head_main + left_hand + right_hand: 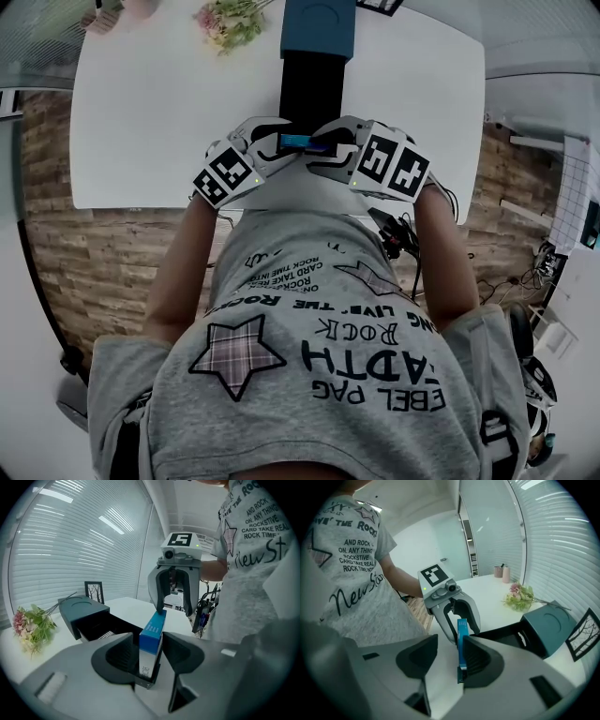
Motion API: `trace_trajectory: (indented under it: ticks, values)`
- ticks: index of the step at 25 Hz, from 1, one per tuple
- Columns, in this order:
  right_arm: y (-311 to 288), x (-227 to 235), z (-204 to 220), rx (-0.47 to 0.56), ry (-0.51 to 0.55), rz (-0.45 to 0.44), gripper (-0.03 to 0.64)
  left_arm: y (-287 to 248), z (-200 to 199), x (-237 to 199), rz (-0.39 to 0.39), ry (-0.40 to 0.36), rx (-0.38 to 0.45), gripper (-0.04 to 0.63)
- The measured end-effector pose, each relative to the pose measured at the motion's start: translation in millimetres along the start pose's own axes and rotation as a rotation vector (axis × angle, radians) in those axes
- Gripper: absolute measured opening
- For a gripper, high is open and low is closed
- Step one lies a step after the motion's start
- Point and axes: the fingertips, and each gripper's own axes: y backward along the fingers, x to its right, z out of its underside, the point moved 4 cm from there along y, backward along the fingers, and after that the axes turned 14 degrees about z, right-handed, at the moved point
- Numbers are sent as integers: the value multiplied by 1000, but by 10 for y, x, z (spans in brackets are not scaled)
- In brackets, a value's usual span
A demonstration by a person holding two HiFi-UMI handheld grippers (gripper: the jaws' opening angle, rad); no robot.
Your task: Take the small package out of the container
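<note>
White table (141, 112) | container (317, 28) open, insides dark | small package (295, 142) out, between left claw (149, 644) and right claw (449, 641), both spread

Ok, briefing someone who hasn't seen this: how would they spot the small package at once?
At the near edge of the white table, the left gripper and right gripper meet face to face. The small package is the slim box between their jaws, in front of the open dark container. It alone is bright blue and white among grey grippers.
</note>
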Motion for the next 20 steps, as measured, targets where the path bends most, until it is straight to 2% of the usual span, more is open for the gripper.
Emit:
trace_trajectory:
  ticks: [4, 7, 15, 20]
  values:
    - [4, 4, 10, 1, -2, 3, 172, -25, -7, 17, 14, -7, 9, 197]
    - [11, 8, 16, 1, -3, 7, 169, -39, -19, 40, 24, -16, 11, 155]
    - [54, 25, 35, 12, -2, 28, 163, -46, -30, 36, 11, -37, 0, 131]
    - [254, 111, -32, 82, -30, 80, 112, -26, -48, 45, -9, -42, -7, 107]
